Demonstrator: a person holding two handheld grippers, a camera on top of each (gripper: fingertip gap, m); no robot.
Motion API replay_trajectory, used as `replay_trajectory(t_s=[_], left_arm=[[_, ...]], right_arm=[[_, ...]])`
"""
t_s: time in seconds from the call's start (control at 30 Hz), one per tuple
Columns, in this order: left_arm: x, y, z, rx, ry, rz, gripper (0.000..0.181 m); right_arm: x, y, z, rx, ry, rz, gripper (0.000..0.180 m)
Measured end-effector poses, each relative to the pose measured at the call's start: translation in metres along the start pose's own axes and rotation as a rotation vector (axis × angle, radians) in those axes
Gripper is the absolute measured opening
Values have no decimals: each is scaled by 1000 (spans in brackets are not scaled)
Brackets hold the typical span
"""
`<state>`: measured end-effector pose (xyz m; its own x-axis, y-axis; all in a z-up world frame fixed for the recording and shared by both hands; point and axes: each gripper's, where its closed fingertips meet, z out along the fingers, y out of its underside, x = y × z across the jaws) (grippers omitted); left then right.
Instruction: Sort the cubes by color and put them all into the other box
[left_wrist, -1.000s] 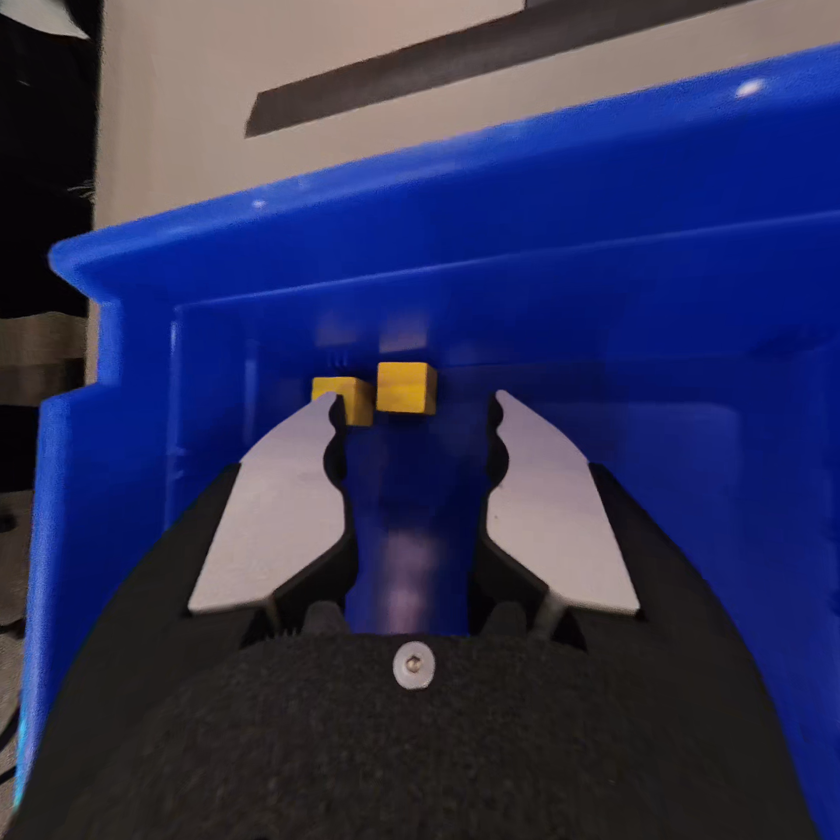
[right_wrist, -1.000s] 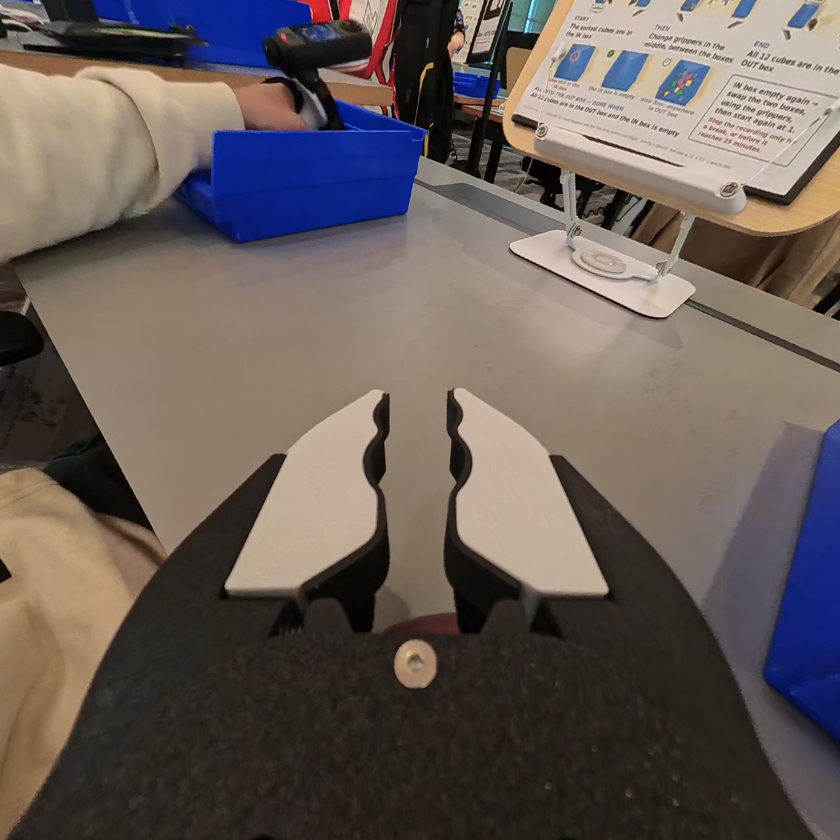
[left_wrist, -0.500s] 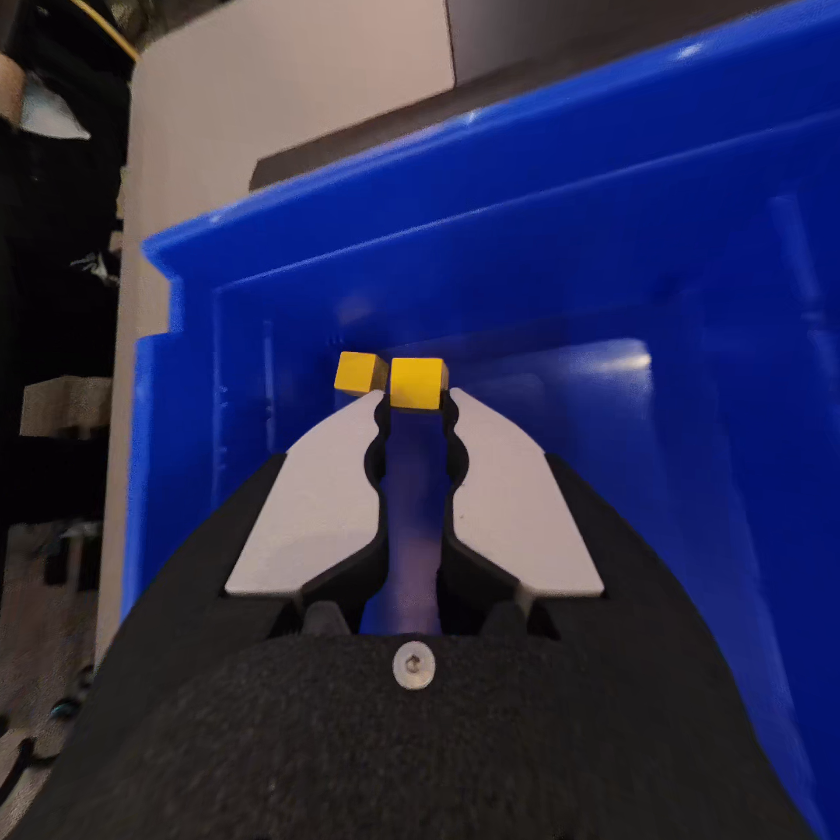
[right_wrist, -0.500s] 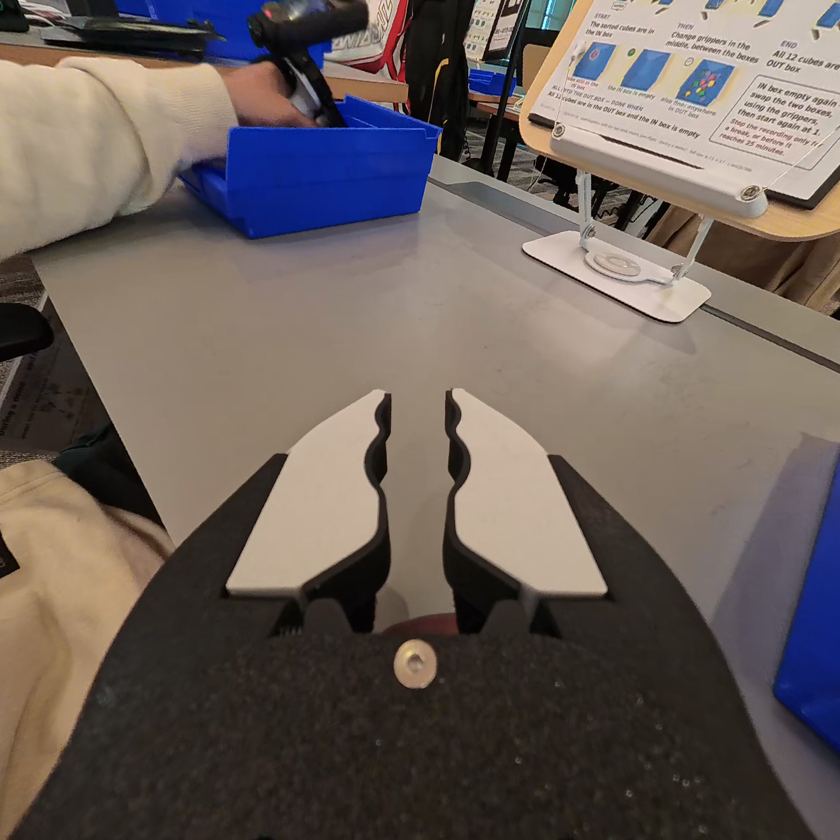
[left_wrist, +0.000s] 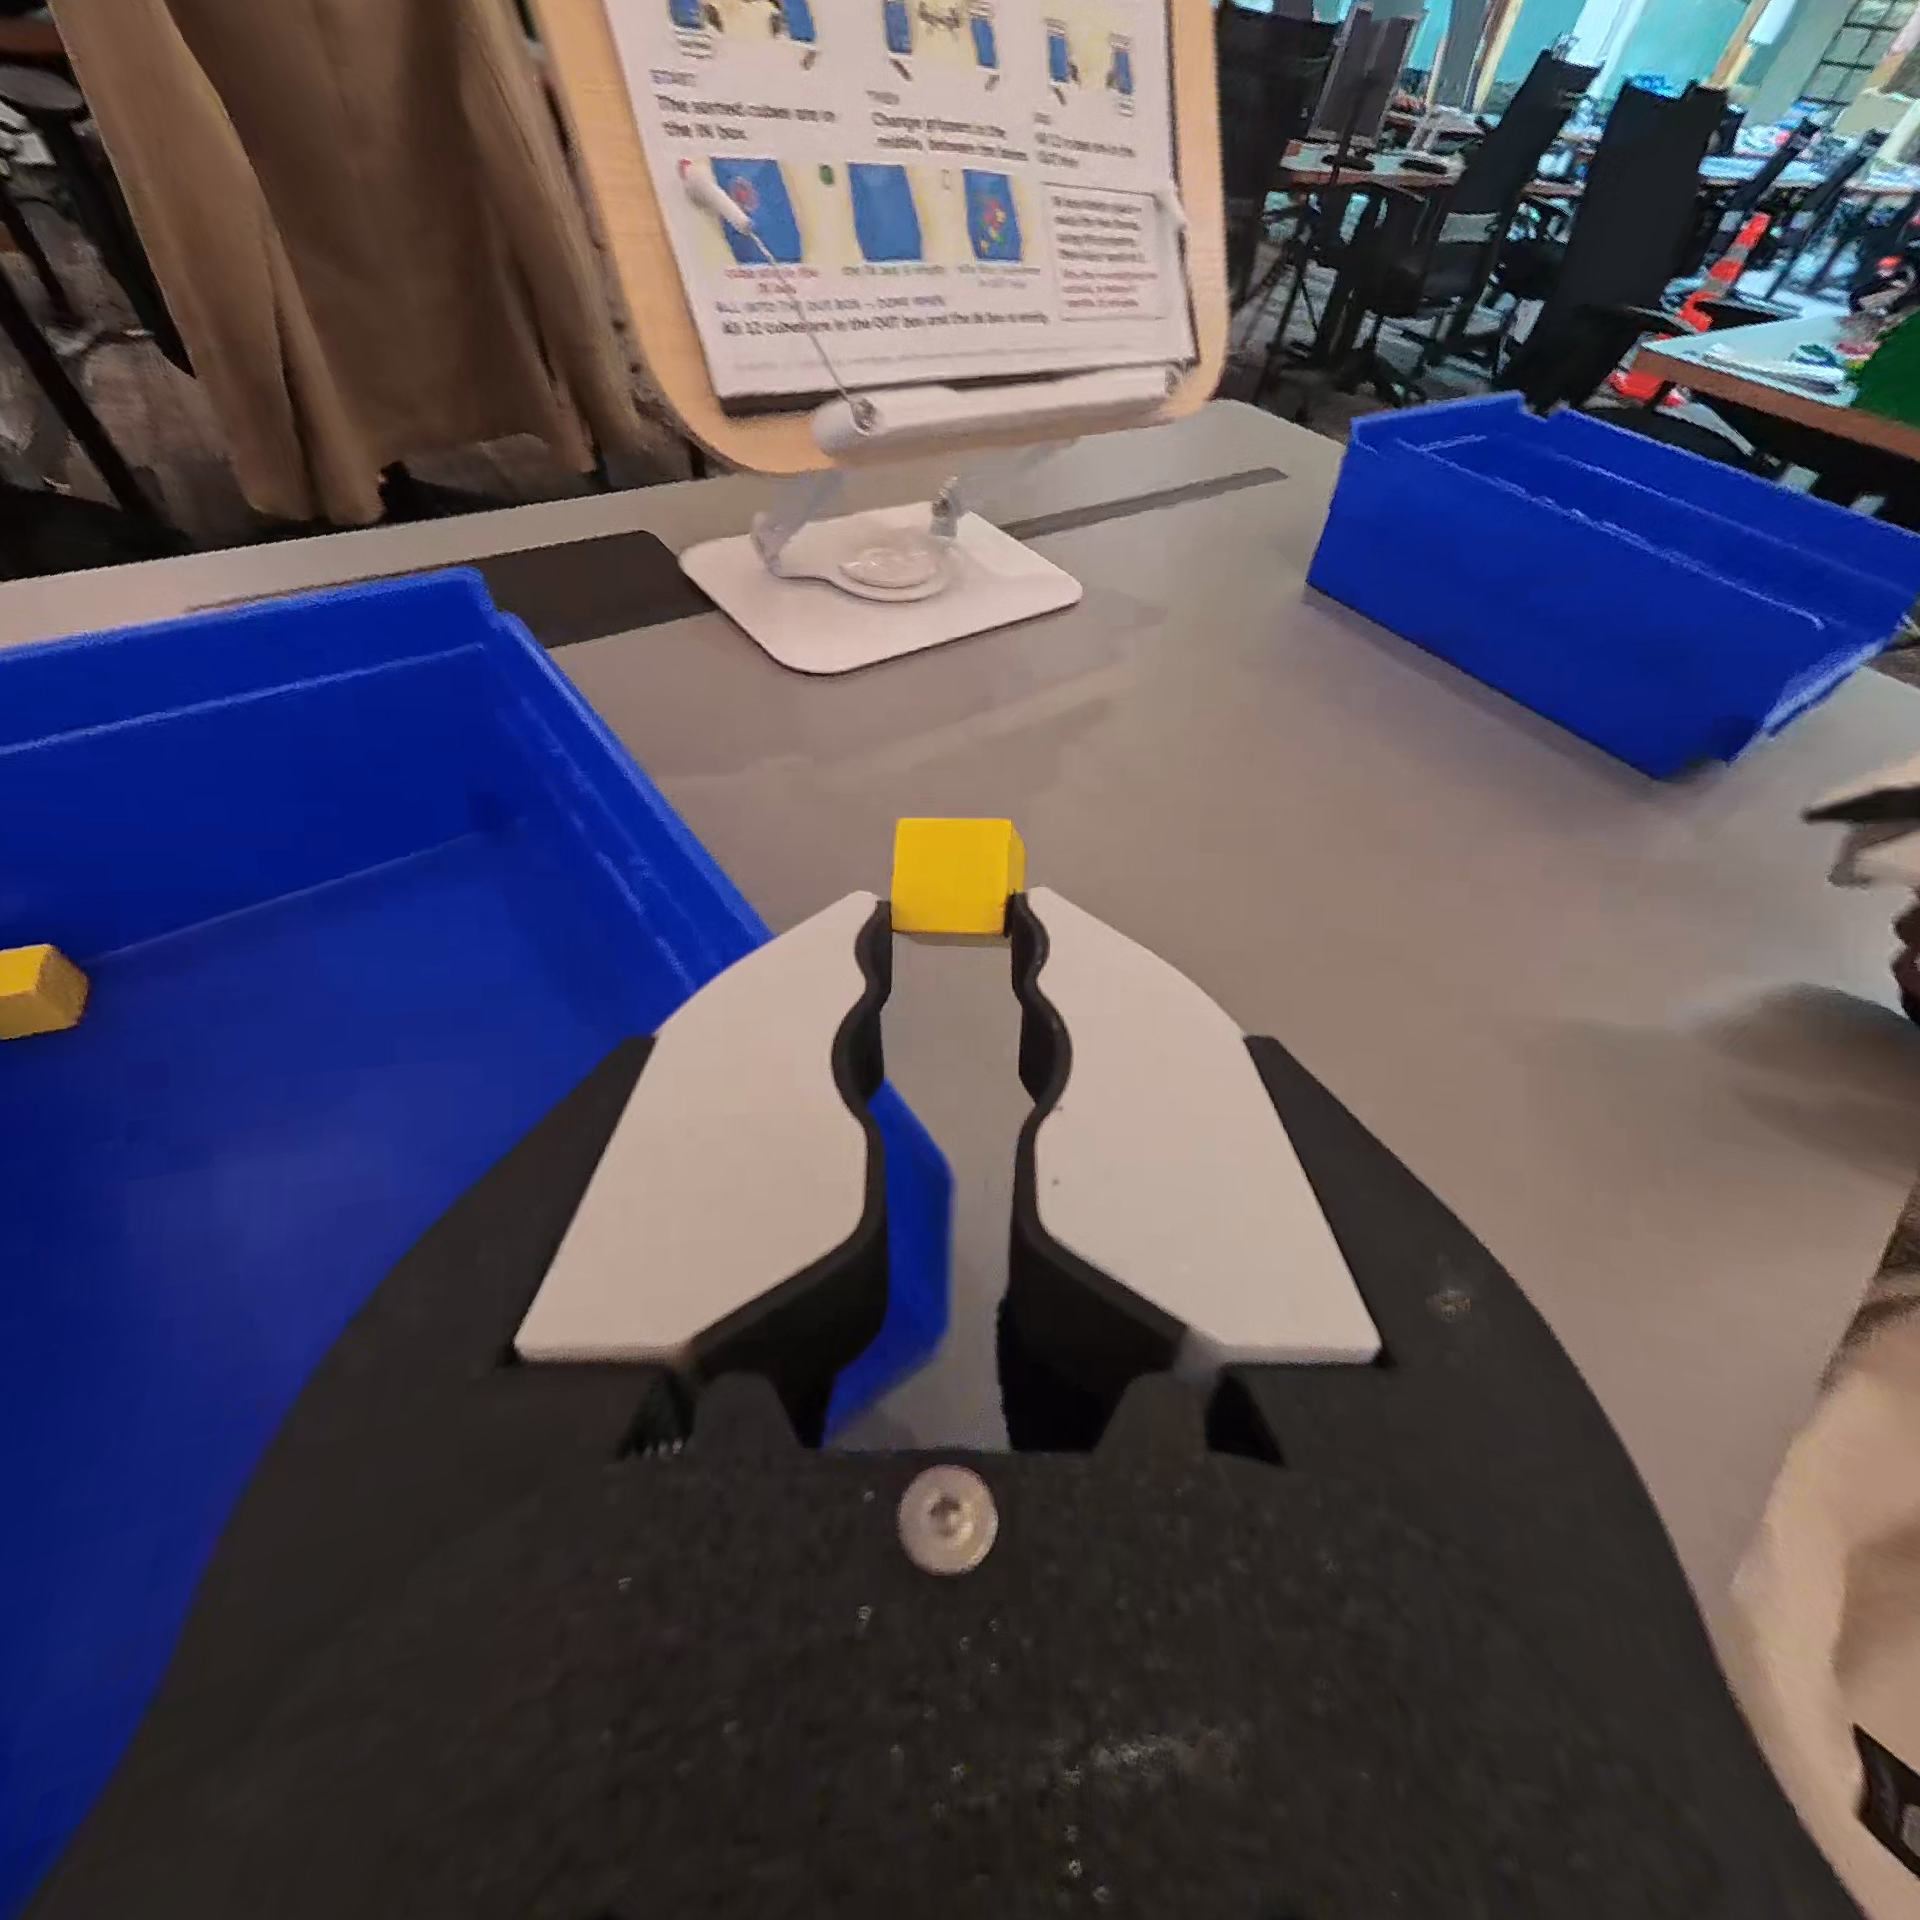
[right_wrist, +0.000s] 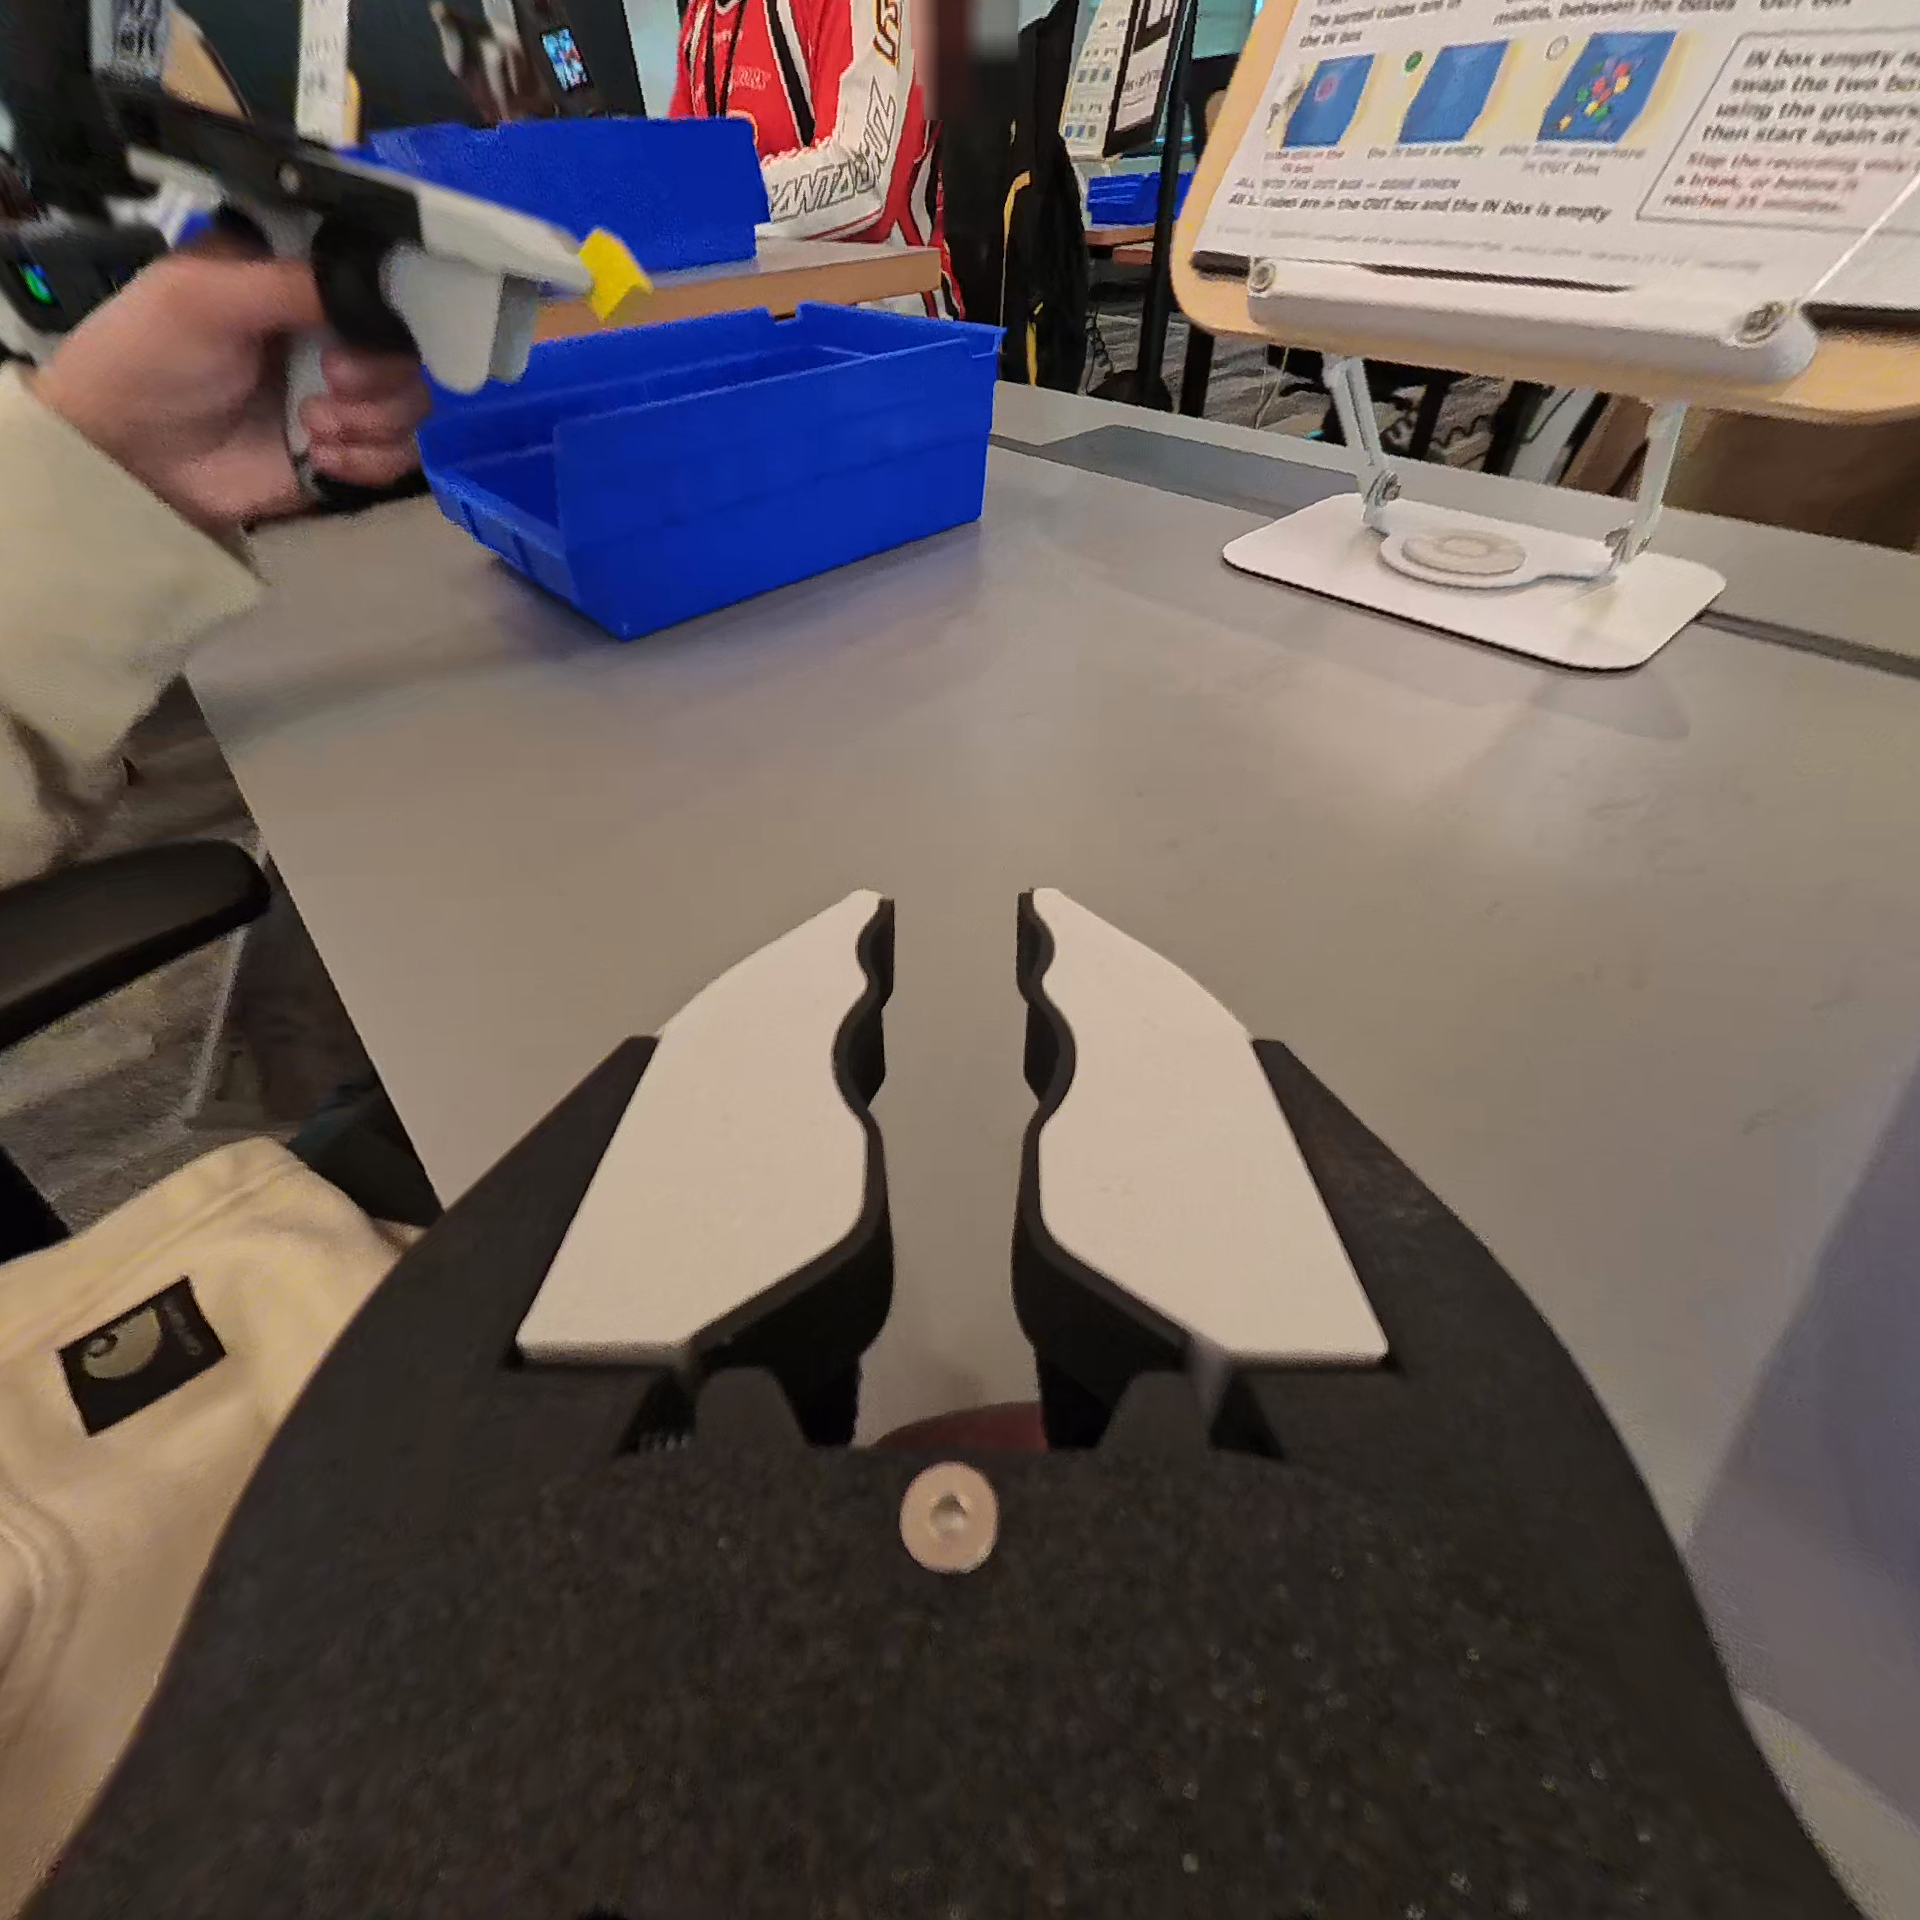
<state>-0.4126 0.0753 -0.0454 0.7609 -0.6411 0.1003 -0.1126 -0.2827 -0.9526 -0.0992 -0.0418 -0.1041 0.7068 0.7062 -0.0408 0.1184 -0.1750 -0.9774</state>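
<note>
In the left wrist view a second yellow cube (left_wrist: 36, 990) is seen at the far left, lying on the floor of the near blue box (left_wrist: 312, 1039). Just right of that box's wall, the left tongs (left_wrist: 953, 914) are closed narrowly on a yellow cube (left_wrist: 953, 873), which is pinched at the very tips and held clear above the grey worktop (left_wrist: 1351, 935). A stand with an instruction sheet (left_wrist: 914, 208) is set behind, and the other blue box (left_wrist: 1600, 592) is placed well apart at the right.

In the right wrist view the same tongs and cube are shown raised over the near box, gripped by a hand (right_wrist: 208, 384). The right tongs (right_wrist: 956, 914) are held over bare worktop with a narrow gap between the fingers; nothing is held or touched.
</note>
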Motion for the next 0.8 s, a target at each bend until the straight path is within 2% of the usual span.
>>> replay_trajectory(t_s=[0.13, 0.23, 0.33, 0.43, 0.57, 0.8], left_arm=[[20, 6, -1, -5, 47, 6, 21], [55, -9, 5, 61, 230, -56, 21], [109, -29, 18, 92, 498, -119, 21], [154, -45, 38, 79, 680, -167, 21], [194, -43, 69, 20, 763, -156, 21], [221, -24, 91, -29, 840, -178, 21]], right_arm=[[4, -2, -1, 17, -17, 78, 22], [-3, -8, 5, 30, -96, 137, 23], [-21, -33, 20, 83, -318, 299, 29], [-27, -71, 34, 168, -531, 464, 36], [-25, -99, 56, 239, -571, 385, 36], [-25, -90, 72, 212, -580, 418, 35]])
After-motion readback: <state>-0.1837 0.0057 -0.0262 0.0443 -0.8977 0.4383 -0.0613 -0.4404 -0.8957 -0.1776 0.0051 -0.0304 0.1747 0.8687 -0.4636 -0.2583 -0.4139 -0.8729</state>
